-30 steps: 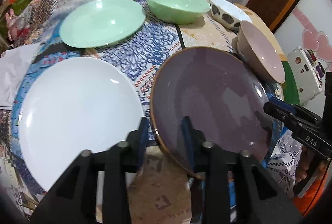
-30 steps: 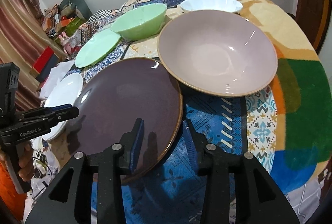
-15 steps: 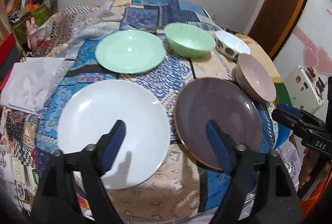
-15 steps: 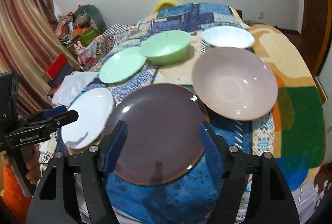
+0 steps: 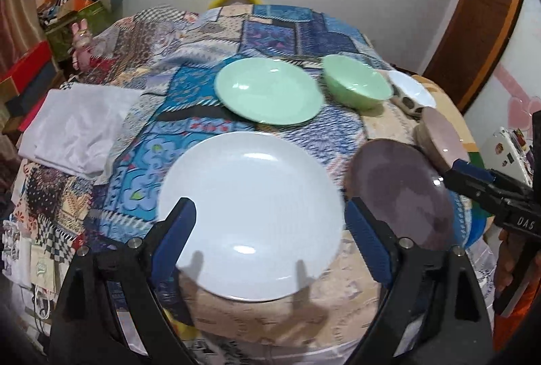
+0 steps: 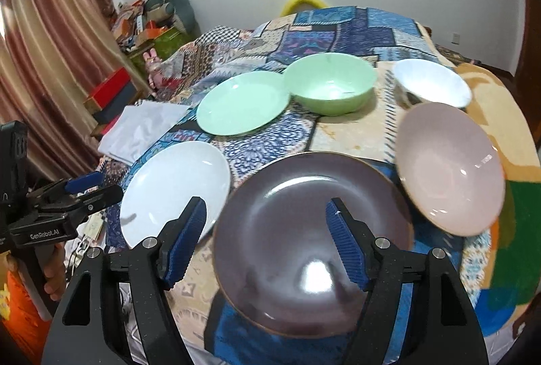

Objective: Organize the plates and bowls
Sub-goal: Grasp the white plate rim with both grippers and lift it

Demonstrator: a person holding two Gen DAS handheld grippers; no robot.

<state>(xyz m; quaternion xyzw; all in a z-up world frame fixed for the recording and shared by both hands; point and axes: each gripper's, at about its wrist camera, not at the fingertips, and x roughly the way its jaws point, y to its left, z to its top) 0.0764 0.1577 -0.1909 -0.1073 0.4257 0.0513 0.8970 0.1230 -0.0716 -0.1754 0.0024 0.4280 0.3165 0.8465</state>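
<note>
The right gripper (image 6: 265,238) hangs with its blue-padded fingers (image 6: 345,245) spread wide above the dark purple plate (image 6: 304,229), which lies nearest on the quilt-covered bench (image 6: 338,27). A white plate (image 6: 172,189) lies to its left and a pink bowl (image 6: 449,165) to its right. Farther off sit a green plate (image 6: 241,103), a green bowl (image 6: 329,82) and a white bowl (image 6: 431,84), while the left gripper (image 6: 72,192) shows at the left edge.

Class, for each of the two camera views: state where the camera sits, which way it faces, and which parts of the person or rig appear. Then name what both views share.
Left wrist: on the left gripper, facing the white plate; the right gripper enters at right.
Right wrist: on the right gripper, facing the purple plate; the left gripper and hand show at left.
Shared: both plates, green plate, green bowl.
</note>
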